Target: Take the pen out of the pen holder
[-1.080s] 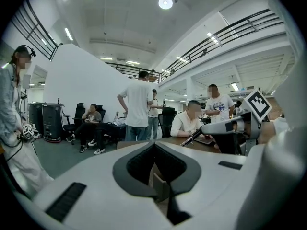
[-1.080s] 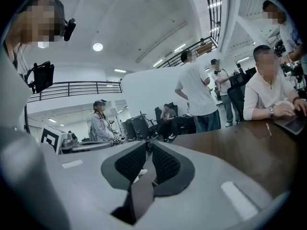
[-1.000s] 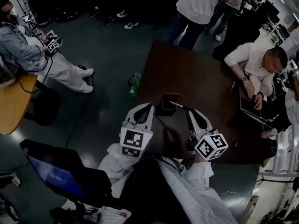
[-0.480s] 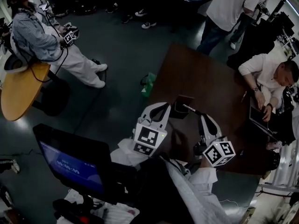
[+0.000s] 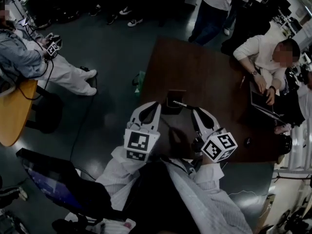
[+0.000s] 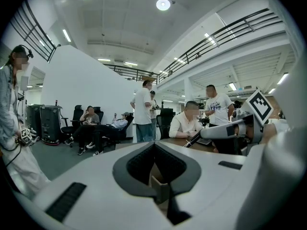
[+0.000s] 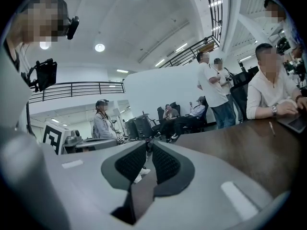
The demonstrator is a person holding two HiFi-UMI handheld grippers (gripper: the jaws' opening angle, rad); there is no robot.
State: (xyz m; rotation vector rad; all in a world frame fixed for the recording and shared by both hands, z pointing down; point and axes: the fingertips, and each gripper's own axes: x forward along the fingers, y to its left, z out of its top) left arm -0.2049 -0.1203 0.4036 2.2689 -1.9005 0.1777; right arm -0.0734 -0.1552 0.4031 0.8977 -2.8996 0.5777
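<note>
Pen: the thin dark pen (image 6: 193,139) is held near one end by the right claw (image 7: 148,150). It is tilted almost flat, with its far end just over the mouth of the holder.
Pen holder: the small dark square pen holder (image 5: 174,96) is stood on the dark brown wooden counter (image 5: 209,77), close to the two claws.
Right claw: its jaws are kept narrow and are closed on the pen.
Left claw: the left claw (image 6: 154,152) is set at the holder's left side. A brown wall of the holder is seen between its jaws and looks pinched there.
Change: little has been moved in the last second. The pen is still at the holder's mouth and both grips are the same.
Meaning: the pen is judged to be almost free. Whether its tip is still inside cannot be told. One more small pull away should be enough.
</note>
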